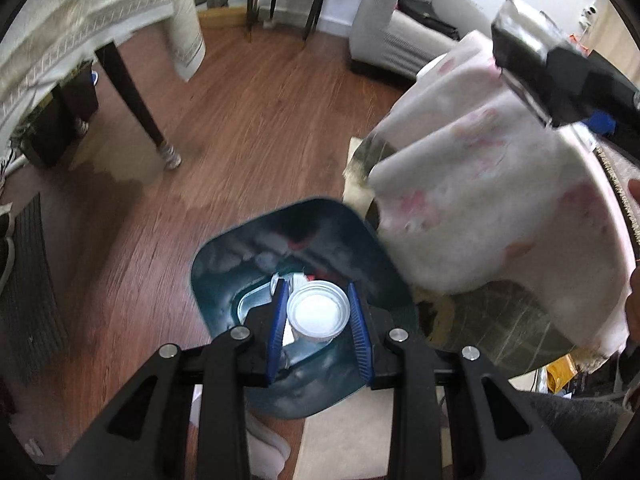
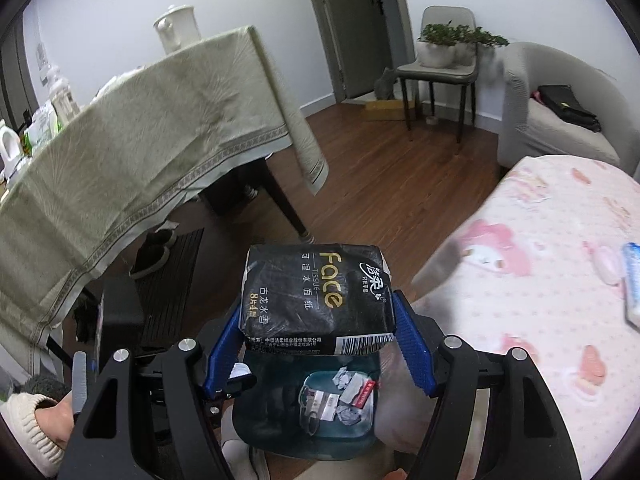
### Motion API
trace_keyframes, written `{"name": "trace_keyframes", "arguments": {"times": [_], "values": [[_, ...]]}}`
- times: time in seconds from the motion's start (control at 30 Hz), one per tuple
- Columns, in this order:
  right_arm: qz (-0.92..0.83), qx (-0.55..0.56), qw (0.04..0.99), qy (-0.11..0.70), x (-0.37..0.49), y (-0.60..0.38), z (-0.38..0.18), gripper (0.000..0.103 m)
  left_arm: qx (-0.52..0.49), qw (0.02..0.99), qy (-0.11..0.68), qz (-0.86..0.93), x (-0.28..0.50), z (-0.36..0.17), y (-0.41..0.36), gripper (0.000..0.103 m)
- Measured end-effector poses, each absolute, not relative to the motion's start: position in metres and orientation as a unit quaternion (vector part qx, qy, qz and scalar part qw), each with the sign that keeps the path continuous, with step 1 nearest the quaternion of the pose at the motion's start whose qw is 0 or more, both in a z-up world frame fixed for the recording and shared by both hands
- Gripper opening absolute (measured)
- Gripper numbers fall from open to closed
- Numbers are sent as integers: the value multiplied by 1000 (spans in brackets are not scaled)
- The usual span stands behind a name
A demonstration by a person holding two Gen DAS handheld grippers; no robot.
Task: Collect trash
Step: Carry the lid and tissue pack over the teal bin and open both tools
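A: What's the left gripper [image 1: 318,312] got?

B: A small white cup [image 1: 318,313], clamped between narrow jaws, blue pads touching both sides. It hangs right over the open bin [image 1: 240,248], bin rim running out toward 12 o'clock.

A: And the right gripper [image 2: 320,312]?

B: Jaws spread wide, gripping a black tissue pack [image 2: 316,300] by both edges. The bin [image 2: 280,432] sits below at 6 o'clock, scraps [image 2: 340,396] inside. Pink blanket [image 2: 540,280] at 3 o'clock.
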State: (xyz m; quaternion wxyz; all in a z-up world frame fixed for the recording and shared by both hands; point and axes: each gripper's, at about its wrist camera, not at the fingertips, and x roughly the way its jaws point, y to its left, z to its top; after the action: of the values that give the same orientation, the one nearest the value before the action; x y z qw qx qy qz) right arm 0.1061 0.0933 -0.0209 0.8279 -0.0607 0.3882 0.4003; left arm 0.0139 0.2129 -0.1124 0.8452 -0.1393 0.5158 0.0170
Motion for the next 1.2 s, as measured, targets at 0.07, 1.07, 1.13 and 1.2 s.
{"name": "trace_keyframes", "arguments": {"times": [0.07,1.07,1.13,1.2], "values": [[402,-66,824,394,104,102,-26,71,-143,838,527,21,11,-121,219,32],[389,-141,777,474,103,172,-105,71,-155,835,524,57,-18,-129,259,48],[388,-146,773,480,102,176,-112,71,-150,845,510,61,-20,-119,262,47],[387,-151,769,485,102,179,-118,71,-146,852,498,66,-21,-111,263,44]]}}
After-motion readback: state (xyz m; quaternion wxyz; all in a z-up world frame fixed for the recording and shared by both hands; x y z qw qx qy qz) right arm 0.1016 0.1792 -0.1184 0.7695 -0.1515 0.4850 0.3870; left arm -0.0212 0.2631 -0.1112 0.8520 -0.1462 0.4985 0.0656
